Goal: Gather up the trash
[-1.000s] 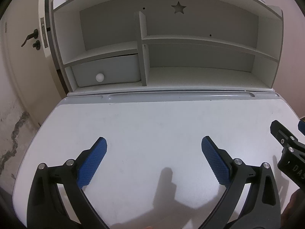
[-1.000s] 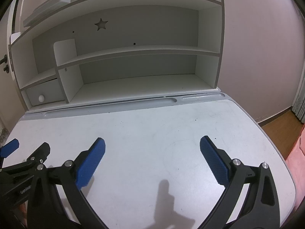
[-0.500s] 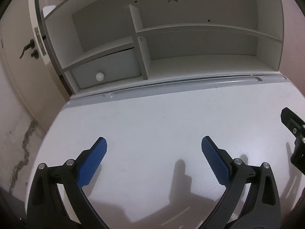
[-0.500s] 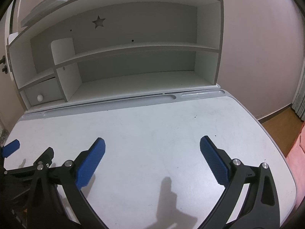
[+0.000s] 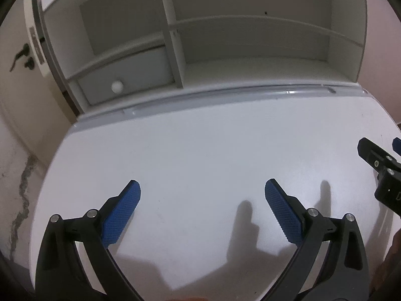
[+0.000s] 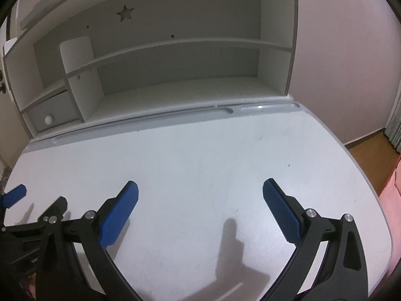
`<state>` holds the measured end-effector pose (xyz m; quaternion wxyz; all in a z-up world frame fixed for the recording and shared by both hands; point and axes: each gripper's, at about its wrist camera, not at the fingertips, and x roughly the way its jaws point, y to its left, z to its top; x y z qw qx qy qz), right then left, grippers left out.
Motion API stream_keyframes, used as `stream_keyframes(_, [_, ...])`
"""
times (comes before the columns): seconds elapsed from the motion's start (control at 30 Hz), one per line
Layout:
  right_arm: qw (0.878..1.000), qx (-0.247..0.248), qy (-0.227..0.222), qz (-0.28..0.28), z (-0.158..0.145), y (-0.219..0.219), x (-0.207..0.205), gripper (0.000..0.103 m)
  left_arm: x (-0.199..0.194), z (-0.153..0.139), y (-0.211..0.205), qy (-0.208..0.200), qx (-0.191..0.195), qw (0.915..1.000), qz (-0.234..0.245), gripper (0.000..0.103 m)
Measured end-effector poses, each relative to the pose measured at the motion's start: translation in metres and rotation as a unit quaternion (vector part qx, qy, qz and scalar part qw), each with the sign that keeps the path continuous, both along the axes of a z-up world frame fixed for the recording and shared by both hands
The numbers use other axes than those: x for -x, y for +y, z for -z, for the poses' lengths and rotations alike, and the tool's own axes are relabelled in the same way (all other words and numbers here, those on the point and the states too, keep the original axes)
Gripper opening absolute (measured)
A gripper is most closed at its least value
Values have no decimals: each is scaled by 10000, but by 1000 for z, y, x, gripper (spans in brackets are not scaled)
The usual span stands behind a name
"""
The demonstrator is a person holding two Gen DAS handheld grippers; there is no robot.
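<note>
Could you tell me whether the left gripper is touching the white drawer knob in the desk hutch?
Apart. In the left wrist view, the left gripper, jaws open, hangs over the desk top, and a wide stretch of bare desk separates it from the drawer knob.

My left tongs [image 5: 202,193] and right tongs [image 6: 200,192] look like matt black plastic with blue, finely knurled rubbery pads [image 5: 283,210] and small shiny metal pins [image 5: 312,212]. Under them the worktop [image 5: 200,150] is smooth, matt white laminate; ahead of them, its grey pen groove [image 6: 265,107] looks glossy and the shelf unit [image 6: 175,57] painted matt.
</note>
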<state>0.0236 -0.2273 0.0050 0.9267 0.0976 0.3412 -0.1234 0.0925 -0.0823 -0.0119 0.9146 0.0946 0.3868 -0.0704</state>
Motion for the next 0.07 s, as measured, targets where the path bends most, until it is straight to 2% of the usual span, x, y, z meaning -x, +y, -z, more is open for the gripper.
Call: stream_keyframes(0.07, [9999,-80,87,-33,3,0,-2,96,1,2,3,27,45,10000,-39,96])
